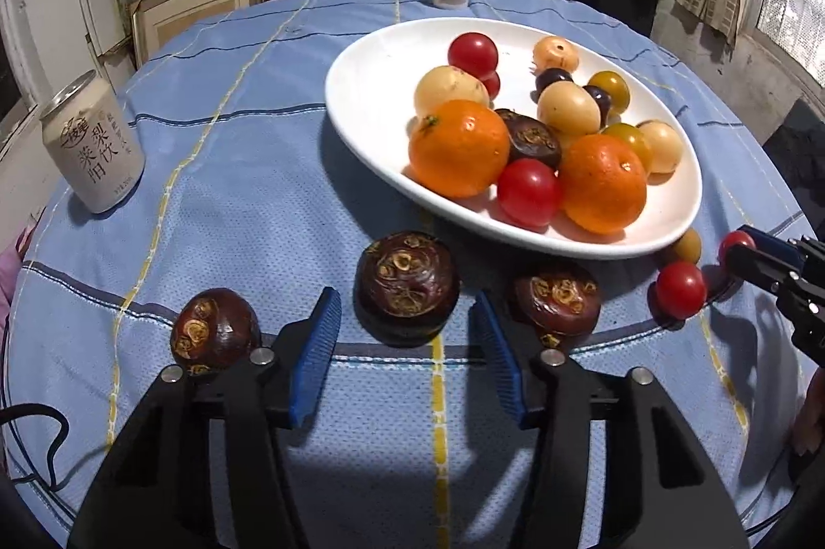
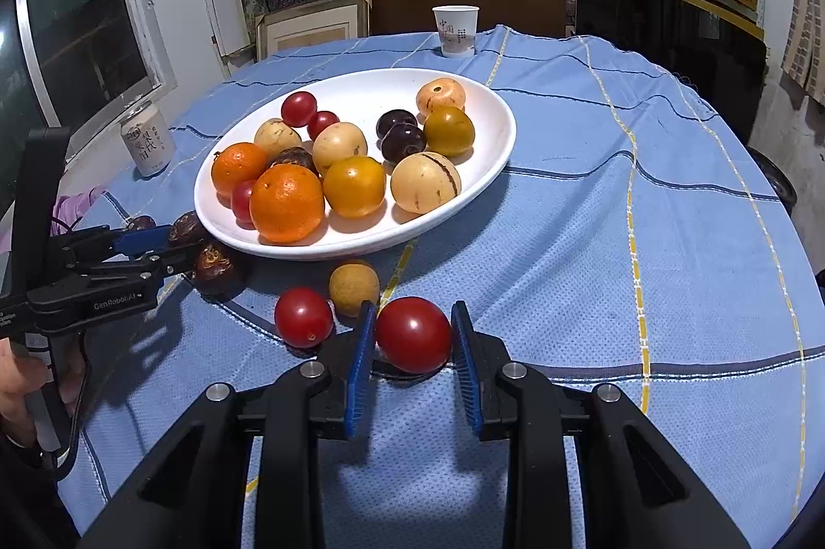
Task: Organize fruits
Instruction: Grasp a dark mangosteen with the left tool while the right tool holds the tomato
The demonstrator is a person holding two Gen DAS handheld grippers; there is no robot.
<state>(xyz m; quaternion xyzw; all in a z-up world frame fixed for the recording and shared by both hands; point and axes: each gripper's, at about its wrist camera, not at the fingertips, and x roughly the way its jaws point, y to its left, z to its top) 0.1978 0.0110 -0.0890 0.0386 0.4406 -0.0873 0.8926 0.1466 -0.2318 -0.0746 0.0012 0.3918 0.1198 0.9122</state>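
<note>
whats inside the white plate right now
The white plate holds two oranges, red and yellow tomatoes, pale round fruits, dark plums and one water chestnut. Anything beneath the pile is hidden.

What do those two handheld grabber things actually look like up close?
Each gripper is matte black plastic with two angled arms, silver round bolts at the joints and ribbed blue pads on the fingers. The left gripper carries white lettering on its body and a black cable beneath; the right gripper looks the same.
</note>
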